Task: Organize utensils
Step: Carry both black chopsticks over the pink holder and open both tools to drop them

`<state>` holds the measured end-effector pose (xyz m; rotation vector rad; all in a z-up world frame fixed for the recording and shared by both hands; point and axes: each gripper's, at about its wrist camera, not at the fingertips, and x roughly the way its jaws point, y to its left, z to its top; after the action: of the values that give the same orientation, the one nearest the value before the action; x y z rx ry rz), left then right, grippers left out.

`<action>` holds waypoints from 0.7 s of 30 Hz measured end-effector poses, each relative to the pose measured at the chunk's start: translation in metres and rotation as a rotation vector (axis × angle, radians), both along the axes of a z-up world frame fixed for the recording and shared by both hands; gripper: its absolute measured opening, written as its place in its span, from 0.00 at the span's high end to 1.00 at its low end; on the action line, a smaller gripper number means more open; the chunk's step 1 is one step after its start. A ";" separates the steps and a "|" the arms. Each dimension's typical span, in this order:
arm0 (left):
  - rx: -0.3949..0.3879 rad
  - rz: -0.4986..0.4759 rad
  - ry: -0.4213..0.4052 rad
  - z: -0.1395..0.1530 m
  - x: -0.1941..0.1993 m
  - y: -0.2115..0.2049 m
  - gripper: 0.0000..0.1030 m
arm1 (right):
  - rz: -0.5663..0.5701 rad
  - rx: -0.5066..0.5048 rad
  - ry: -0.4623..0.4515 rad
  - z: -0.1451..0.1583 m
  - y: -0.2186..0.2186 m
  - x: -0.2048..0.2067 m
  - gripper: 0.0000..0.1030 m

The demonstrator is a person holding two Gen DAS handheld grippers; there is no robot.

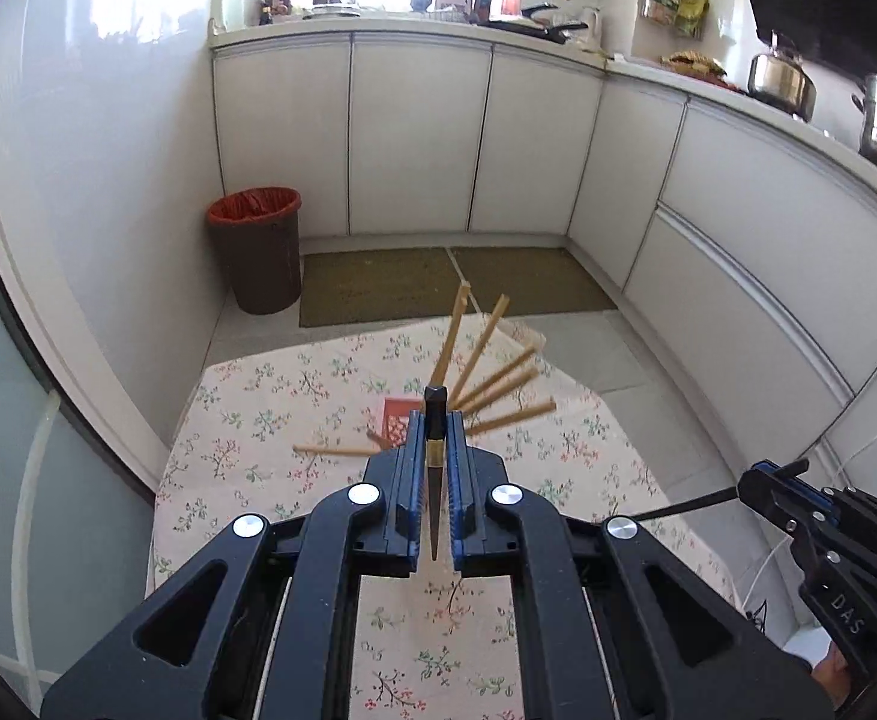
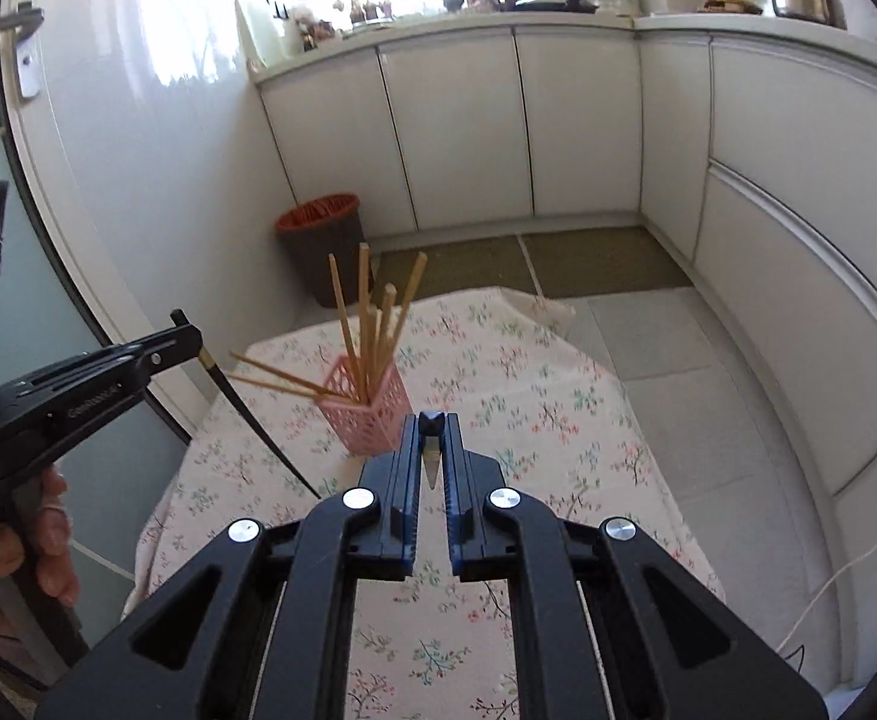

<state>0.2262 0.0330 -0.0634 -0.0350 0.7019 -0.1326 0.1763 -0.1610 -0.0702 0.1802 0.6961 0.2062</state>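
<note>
A small kitchen with white cabinet doors (image 1: 420, 138) along two walls, grey floor tiles and a brown floor mat (image 1: 378, 285); in the foreground a counter covered by a floral cloth (image 1: 270, 420).

On that cloth stands a pink slotted utensil holder (image 2: 372, 414), upright, with a fan of light wooden chopsticks (image 2: 369, 324) poking out of it at different angles — two of them lean far out to the left in the right wrist view. In the left wrist view the holder is mostly hidden behind the fingers and only the wooden sticks show spreading above it.

The left hand-held gripper (image 1: 436, 420) is clamped on a black chopstick (image 1: 435, 480) with a gold band, gripped near its thick end, the tapered tip pointing back toward the camera. The right wrist view shows that same chopstick slanting down from the fingers, clear of the cloth, to the left of the holder. A hand (image 2: 12, 546) grips the handle of the left tool.

The right hand-held gripper (image 2: 432, 423) is likewise pressed together on a second black chopstick (image 2: 431, 456), its dark end between the pads and its point toward the lens — just in front of the holder in that view.

A brown waste bin (image 1: 258, 252) with a red liner stands in the floor corner, and steel pots (image 1: 780, 78) sit on the far worktop.
</note>
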 end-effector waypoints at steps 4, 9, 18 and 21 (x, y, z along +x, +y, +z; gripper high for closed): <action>-0.024 0.031 -0.067 0.035 0.015 0.009 0.94 | 0.011 0.048 -0.060 0.033 -0.002 0.011 0.93; -0.034 0.055 -0.099 0.055 0.033 0.011 0.94 | 0.016 0.094 -0.083 0.050 -0.004 0.017 0.93; -0.002 0.099 -0.059 0.032 0.079 0.005 0.94 | 0.010 0.104 -0.076 0.045 -0.010 0.010 0.93; -0.005 0.116 -0.040 0.015 0.092 0.005 0.94 | 0.002 0.102 -0.069 0.043 -0.011 0.011 0.93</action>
<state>0.3180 0.0379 -0.0482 -0.0772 0.6583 -0.0239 0.1876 -0.1718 -0.0272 0.2684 0.6176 0.2492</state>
